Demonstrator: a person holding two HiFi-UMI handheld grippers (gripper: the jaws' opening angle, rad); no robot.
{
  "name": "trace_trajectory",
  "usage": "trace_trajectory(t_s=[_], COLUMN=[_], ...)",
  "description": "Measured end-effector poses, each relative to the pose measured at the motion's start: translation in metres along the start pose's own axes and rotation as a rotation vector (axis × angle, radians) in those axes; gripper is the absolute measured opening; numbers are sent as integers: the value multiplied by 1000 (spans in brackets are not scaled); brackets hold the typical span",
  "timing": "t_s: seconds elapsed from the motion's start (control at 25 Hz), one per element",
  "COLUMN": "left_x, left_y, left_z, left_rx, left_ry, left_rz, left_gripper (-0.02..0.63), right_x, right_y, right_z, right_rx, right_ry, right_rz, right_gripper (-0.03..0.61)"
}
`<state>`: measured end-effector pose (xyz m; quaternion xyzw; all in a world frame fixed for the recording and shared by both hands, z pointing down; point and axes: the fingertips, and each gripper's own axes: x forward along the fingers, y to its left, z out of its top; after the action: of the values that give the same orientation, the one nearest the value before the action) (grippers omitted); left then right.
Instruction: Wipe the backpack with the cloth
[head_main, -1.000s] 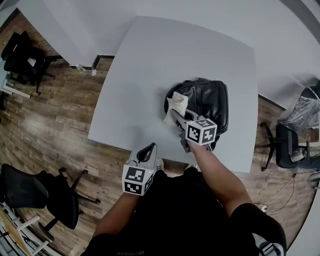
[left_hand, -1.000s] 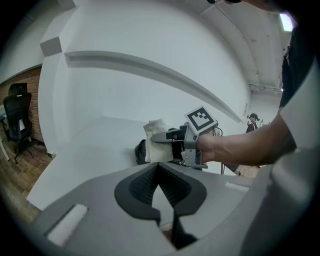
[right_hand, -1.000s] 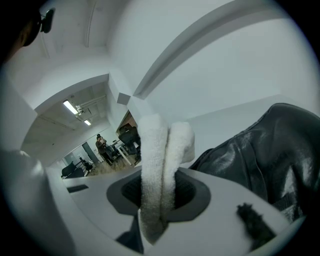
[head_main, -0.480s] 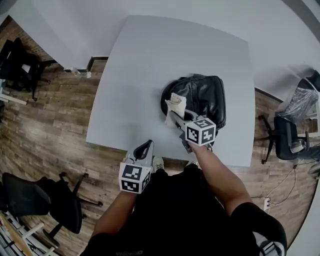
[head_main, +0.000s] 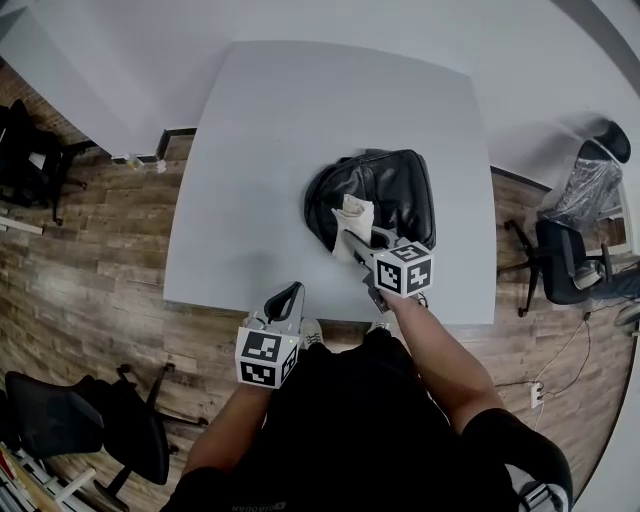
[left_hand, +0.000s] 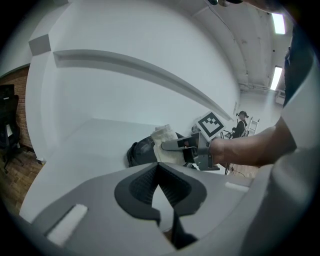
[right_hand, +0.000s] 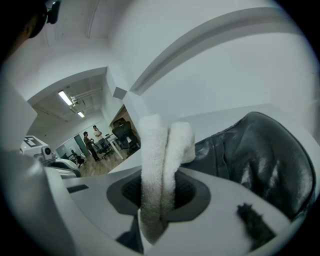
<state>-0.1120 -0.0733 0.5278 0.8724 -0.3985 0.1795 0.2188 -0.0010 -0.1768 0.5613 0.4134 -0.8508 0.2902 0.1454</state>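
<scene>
The right gripper (head_main: 351, 236) has its jaws clamped on a folded white cloth (head_main: 353, 214), which stands up between them in the right gripper view (right_hand: 159, 170). The cloth lies against the near left part of a black backpack (head_main: 387, 190), which lies flat on a grey table (head_main: 270, 140), toward its near right side. The left gripper (head_main: 286, 298) is held at the table's near edge, well apart from the backpack, with its jaws together and nothing between them. Black chairs (head_main: 70, 420) stand on the wood floor (head_main: 90, 270) around the table.
</scene>
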Motion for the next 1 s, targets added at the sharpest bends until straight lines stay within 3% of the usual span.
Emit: trace_trajectory(t_s=[1.0], left_x=[43], left_y=[-44], left_z=[19], left_rx=[46], left_ry=[-6], left_rz=[-138], left_gripper=[8], right_x=[-93], right_y=[-86], right_z=[-1], right_rx=[92], right_ry=[26], right_rz=[-146], right_gripper=[94])
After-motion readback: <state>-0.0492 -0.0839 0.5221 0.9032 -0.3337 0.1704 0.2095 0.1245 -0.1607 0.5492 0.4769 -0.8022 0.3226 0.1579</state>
